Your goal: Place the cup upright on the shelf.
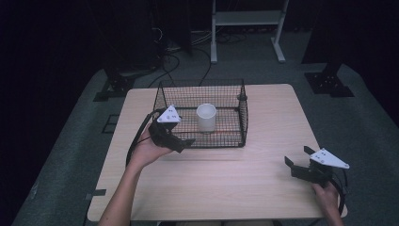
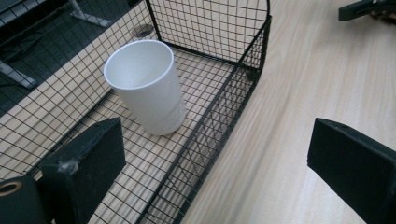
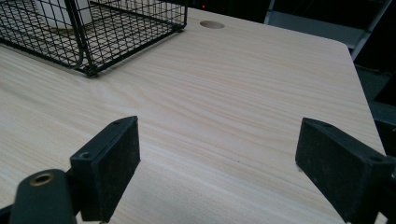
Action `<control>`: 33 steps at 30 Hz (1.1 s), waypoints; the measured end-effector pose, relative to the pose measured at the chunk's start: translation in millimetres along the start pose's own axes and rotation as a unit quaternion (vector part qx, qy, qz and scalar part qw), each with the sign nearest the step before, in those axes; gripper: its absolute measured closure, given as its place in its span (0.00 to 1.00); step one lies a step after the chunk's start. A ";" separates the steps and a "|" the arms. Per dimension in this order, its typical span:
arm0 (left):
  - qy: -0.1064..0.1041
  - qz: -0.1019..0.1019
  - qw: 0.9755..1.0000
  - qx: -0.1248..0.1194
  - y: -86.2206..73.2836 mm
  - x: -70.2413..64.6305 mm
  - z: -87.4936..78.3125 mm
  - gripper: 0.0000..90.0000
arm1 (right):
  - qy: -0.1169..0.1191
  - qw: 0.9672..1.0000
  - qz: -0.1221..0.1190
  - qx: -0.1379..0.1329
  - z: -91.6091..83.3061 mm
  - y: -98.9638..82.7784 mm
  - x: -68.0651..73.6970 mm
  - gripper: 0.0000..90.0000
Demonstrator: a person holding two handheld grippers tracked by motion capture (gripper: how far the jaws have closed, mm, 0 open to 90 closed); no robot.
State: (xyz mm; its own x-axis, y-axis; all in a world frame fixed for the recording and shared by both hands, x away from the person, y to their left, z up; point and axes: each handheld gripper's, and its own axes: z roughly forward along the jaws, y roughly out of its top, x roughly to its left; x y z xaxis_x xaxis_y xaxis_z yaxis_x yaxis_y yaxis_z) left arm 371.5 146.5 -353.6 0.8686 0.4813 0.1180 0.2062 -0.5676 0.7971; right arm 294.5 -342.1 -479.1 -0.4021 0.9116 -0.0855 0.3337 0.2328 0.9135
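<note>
**Left hand-held gripper at the basket, cup untouched**

Your left hand-held gripper point(image 1: 184, 141) hangs at the near left corner of the wire basket point(image 1: 242, 123), jaws spread wide and holding nothing. In the left gripper view one pad sits over the basket floor and the other over the bare counter point(image 2: 299, 84), so the near wire wall runs between them.

The white paper cup point(image 2: 147, 88) stands upright inside the basket, on its floor, near the middle and apart from every wall.

Your right hand-held gripper point(image 1: 297, 163) rests low over the counter's near right corner, jaws also parted and empty, well away from the basket.

What could go wrong, as I judge it:
- Closing now would pinch the wire wall, not the cup (the jaws straddle it).
- Coming in low could catch a pad on the rim and drag or tip the light basket.
- A hard squeeze may crush the thin cup; a glancing touch may knock it over.
</note>
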 end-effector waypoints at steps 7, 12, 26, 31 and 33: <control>0.002 -0.005 1.000 -0.009 -9.8 -7.3 -6.7 0.04 | 0.000 1.000 0.001 0.000 -0.1 0.0 -0.1 0.15; 0.002 -0.005 1.000 -0.009 -16.7 -12.8 -8.3 0.04 | 0.000 1.000 0.001 0.000 -0.1 0.0 -0.1 0.15; 0.005 -0.012 1.000 -0.021 -34.2 -26.9 -17.7 0.04 | -0.001 1.000 0.001 0.000 -0.1 -0.1 -0.4 0.15; 0.006 -0.014 1.000 -0.020 -40.8 -31.4 -19.4 0.04 | -0.001 1.000 0.002 0.000 0.0 -0.1 -0.3 0.14; 0.007 -0.014 1.000 -0.019 -43.4 -33.8 -19.8 0.04 | -0.001 1.000 0.002 0.000 0.1 -0.1 -0.4 0.15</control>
State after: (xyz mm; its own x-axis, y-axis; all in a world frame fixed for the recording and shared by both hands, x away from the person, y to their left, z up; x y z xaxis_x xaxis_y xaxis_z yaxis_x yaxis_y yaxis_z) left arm 324.2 168.2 -380.5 0.8565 0.5056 0.1034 0.2124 -0.5279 0.8223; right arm 294.7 -342.5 -479.2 -0.3992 0.9131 -0.0831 0.3346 0.2295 0.9140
